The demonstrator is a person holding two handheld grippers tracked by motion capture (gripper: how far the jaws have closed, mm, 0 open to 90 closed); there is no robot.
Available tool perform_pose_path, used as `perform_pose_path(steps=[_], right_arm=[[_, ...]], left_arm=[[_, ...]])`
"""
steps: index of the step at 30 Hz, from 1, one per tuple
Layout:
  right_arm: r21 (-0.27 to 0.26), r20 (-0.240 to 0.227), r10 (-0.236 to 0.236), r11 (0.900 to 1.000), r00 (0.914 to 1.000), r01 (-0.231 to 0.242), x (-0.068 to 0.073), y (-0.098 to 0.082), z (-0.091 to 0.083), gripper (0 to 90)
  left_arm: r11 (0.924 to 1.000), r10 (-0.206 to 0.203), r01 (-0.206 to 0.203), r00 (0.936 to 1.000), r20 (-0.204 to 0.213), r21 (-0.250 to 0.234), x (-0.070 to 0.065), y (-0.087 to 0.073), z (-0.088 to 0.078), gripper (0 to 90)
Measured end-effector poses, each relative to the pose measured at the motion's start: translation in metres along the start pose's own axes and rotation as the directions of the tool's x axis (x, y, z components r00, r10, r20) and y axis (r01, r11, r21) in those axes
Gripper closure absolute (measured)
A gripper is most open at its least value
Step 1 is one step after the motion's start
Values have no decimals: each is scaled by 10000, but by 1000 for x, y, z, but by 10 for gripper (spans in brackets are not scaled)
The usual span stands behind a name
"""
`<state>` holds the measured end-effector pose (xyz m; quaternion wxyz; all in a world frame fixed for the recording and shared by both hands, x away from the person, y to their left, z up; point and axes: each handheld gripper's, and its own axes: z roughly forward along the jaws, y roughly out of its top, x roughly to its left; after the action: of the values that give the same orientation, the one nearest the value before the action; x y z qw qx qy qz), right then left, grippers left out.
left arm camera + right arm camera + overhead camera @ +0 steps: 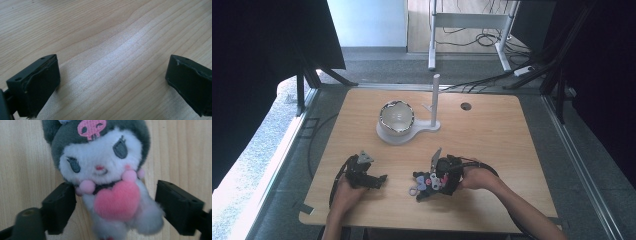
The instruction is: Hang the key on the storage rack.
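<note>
Now my right hand-held gripper (115,202) has its jaws set either side of a small plush doll (105,175) lying face-up on the wooden bench (492,135), near its front edge; the pads stand apart from the doll's body, not yet pinching, lined up at its waist, I judge, for a firm hold below the big head. My left hand-held gripper (379,178) rests open on bare wood to the left, out of the way. Farther off stands a bowl (396,117) on a white stand (412,134).

Plush toy (105,177) cut off at top and bottom edges (feet hidden); its lower body blurred.
</note>
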<state>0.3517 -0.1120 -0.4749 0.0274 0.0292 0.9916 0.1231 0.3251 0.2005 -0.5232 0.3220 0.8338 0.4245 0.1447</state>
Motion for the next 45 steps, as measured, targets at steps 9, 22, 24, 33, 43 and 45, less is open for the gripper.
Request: perform_pose_path(steps=[9, 22, 24, 33, 43, 45], right_arm=[[590, -398, -53, 9982, 9992, 76, -2, 5, 3, 370], [204, -543, 412, 9990, 9977, -402, -4, 3, -11, 452], [165, -566, 503, 9986, 9971, -494, -5, 2, -14, 452], [-150, -436, 741, 9971, 9963, -748, -9, 0, -28, 456], [-393, -261, 1041, 9937, 9942, -1051, -17, -7, -48, 456], [-449, -263, 1136, 9924, 9932, -1147, -17, -8, -50, 456]], left_arm=[[10000, 4, -4, 10000, -2, 2, 0, 0, 0, 0], [10000, 5, -5, 10000, -1, 5, 0, 0, 0, 0], [10000, 7, -7, 10000, 0, 6, 0, 0, 0, 0], [10000, -30, 30, 10000, 8, -18, 0, 0, 0, 0], [10000, -47, 47, 10000, -4, -17, 0, 0, 0, 0], [10000, -49, 49, 10000, -6, -19, 0, 1, 1, 0]])
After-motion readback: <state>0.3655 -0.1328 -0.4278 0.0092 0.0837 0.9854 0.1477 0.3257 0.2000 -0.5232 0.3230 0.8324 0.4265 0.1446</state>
